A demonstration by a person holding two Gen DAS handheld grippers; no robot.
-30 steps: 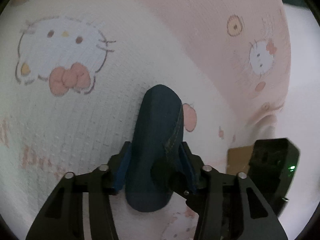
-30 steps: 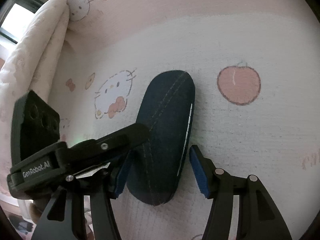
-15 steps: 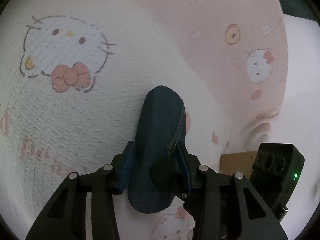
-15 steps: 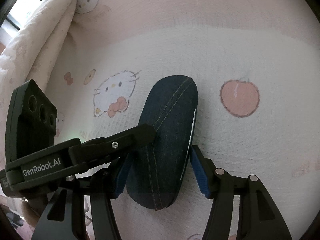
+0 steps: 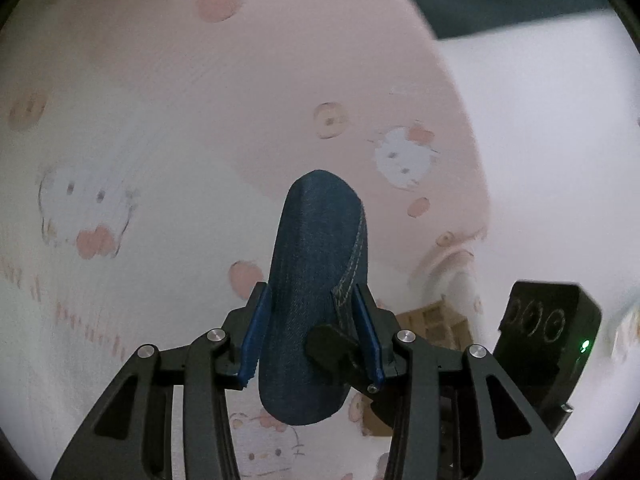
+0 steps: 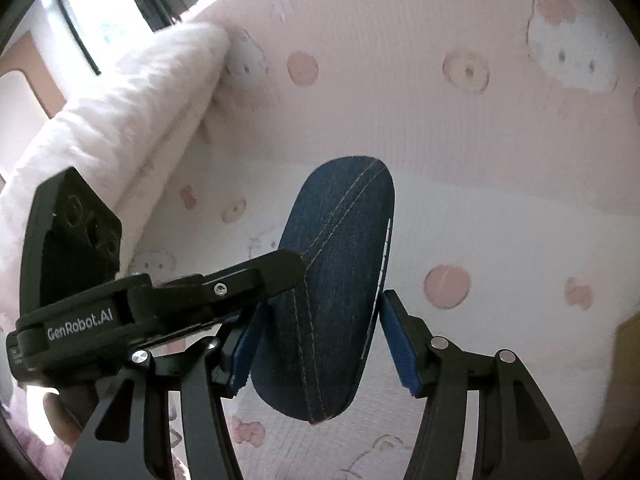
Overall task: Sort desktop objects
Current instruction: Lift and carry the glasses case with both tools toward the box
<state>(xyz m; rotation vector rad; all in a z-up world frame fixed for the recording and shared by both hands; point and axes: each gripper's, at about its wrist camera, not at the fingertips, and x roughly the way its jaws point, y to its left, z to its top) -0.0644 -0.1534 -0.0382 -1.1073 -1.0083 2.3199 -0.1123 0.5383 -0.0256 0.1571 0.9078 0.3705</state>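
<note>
A dark blue denim glasses case (image 5: 316, 232) hangs above the bed sheet, held by both grippers. In the left wrist view my left gripper (image 5: 310, 296) is shut on it, blue pads pressing its two sides. Across the case's near right side lies a black fingertip (image 5: 332, 344) of the other gripper. In the right wrist view the case (image 6: 344, 220) sits between the pads of my right gripper (image 6: 324, 304); the left pad lies flat on it, the right pad meets its edge only near the tip. The left gripper's finger (image 6: 256, 276) reaches in from the left onto the case.
Below lies a pink and white sheet (image 5: 160, 140) with cartoon cat prints. A folded white blanket (image 6: 120, 112) runs along the upper left, with a window (image 6: 100, 8) behind it. A brown cardboard box (image 5: 436, 320) shows beyond the sheet's edge at the right.
Both grippers have risen together with the case, which has left the sheet. The sheet's prints look smaller and farther off, and the blanket and window have come into view.
</note>
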